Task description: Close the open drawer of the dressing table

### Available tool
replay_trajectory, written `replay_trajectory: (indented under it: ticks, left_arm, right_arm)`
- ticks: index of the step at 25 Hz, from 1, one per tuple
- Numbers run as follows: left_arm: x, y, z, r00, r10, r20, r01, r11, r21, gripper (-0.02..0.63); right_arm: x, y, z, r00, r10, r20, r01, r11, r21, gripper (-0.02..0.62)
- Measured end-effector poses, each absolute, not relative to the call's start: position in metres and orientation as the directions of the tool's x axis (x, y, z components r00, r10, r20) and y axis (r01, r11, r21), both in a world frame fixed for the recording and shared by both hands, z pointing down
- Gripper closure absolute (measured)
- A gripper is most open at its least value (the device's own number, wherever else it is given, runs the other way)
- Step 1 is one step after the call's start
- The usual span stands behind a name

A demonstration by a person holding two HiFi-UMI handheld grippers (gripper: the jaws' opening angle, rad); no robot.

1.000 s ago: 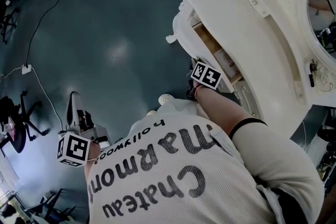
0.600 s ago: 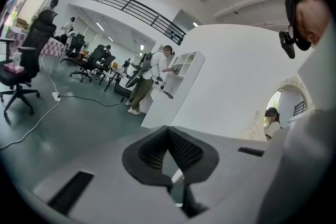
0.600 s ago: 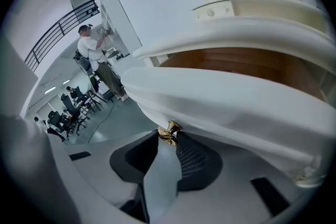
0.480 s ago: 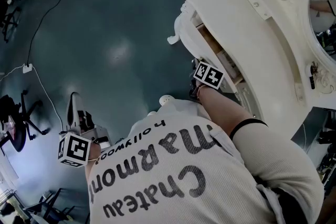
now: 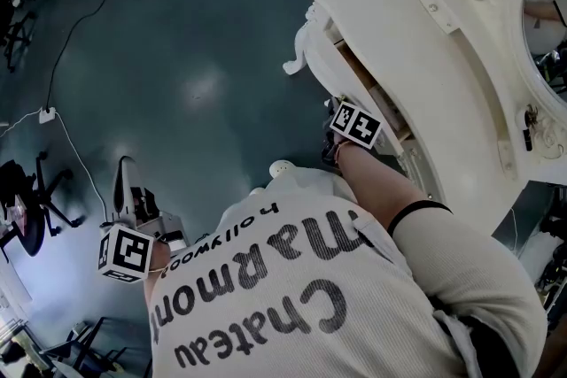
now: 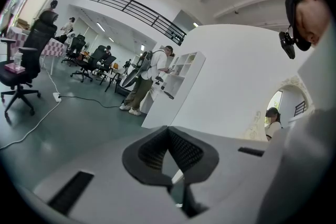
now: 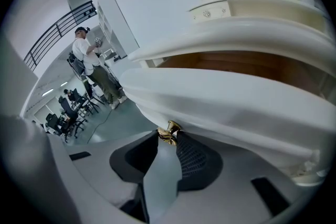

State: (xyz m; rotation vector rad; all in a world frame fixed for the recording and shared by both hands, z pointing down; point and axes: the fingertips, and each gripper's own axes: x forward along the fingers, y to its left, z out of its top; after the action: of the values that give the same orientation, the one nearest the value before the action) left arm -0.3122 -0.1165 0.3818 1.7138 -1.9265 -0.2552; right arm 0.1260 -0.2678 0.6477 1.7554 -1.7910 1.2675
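Observation:
The cream dressing table (image 5: 425, 49) stands at the right, and its drawer (image 5: 368, 93) is pulled open so the wooden inside shows. My right gripper (image 5: 330, 151) is at the drawer's front. In the right gripper view the curved white drawer front (image 7: 226, 107) fills the frame, with its small gold knob (image 7: 169, 132) caught between the pads of my right gripper (image 7: 168, 137). My left gripper (image 5: 125, 165) hangs low at my left side, far from the table. Its tips meet in the left gripper view with nothing in my left gripper (image 6: 169, 131).
An oval mirror (image 5: 545, 13) in a carved frame stands on the table top. A cable (image 5: 62, 49) and power strip lie on the dark floor at the left, near office chairs (image 5: 22, 199). Several people stand by a white shelf (image 6: 181, 73) farther back.
My right gripper has edged slightly toward the dressing table at the drawer front. The left gripper has not moved.

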Motion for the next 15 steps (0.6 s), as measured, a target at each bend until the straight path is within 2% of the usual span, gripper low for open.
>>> replay_trajectory:
  ticks: [15]
  left_arm:
    - [-0.315,-0.115,0.381,-0.068,-0.961,0.268,-0.857,0.194,0.478,0.598]
  right_arm:
    - [0.14,-0.278,0.649,-0.148,-0.64,0.754,-0.925,-0.181,-0.335,0.466]
